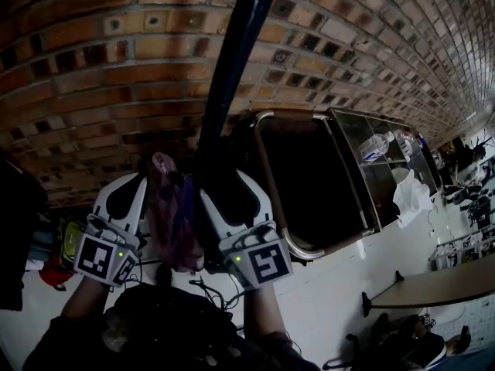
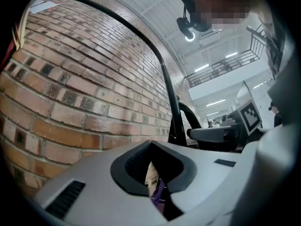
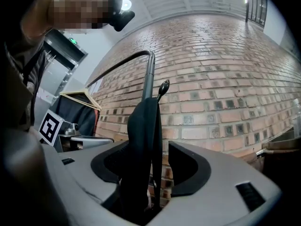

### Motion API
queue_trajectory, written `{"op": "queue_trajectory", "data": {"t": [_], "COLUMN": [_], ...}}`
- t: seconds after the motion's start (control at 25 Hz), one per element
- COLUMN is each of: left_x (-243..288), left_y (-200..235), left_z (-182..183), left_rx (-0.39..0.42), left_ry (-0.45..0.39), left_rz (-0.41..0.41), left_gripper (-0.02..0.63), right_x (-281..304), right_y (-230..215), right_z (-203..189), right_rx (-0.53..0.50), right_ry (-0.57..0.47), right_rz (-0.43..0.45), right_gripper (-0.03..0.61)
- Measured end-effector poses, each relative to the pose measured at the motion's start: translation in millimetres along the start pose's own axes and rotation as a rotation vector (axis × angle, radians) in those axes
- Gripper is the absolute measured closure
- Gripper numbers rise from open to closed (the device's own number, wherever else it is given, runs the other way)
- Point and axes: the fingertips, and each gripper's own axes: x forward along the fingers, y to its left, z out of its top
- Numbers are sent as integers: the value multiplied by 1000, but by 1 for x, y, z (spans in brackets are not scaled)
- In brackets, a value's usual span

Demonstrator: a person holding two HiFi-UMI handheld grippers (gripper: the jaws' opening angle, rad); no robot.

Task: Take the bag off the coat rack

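A purple bag (image 1: 176,222) hangs beside the dark pole of the coat rack (image 1: 232,68), in front of a brick wall. My left gripper (image 1: 143,188) is at its left, and in the left gripper view it (image 2: 155,185) is shut on purple fabric (image 2: 159,192) with a white label. To the right of the bag, my right gripper (image 1: 228,184) is at the pole. In the right gripper view its jaws (image 3: 150,168) stand wide open. A black strap (image 3: 143,140) runs down between them from the rack's knobbed hook (image 3: 163,85), and the pads do not press it.
The brick wall (image 1: 93,76) is close behind the rack. A dark metal-framed cabinet (image 1: 267,153) stands at the right, with a table (image 1: 433,284) beyond it. A wooden hanger with a dark garment (image 3: 77,100) hangs at the left.
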Motion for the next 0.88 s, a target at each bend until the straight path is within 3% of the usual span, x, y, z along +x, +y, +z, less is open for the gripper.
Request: {"op": "queue_trajectory", "data": {"t": [0.32,0.64,0.72,0.88], "left_x": [14,21,21,23], "left_y": [10,18,17,14], "left_z": [-2,-8,-9,-8], "left_rx": [-10,-21,-21,-24], "left_ry": [-7,11,12,-1], "left_rz": [-13,-11,-16,-18], "left_gripper": [578,578,578,578], "right_x": [10,9,5,4], "right_y": [-3,4,2,2], "right_z": [2,3,3,4], "right_rx": [-20,-99,-116,-118], "right_ry": [12,26,19,22], "right_rz": [23,8,-16,-4], "right_gripper": [350,448,509,525]}}
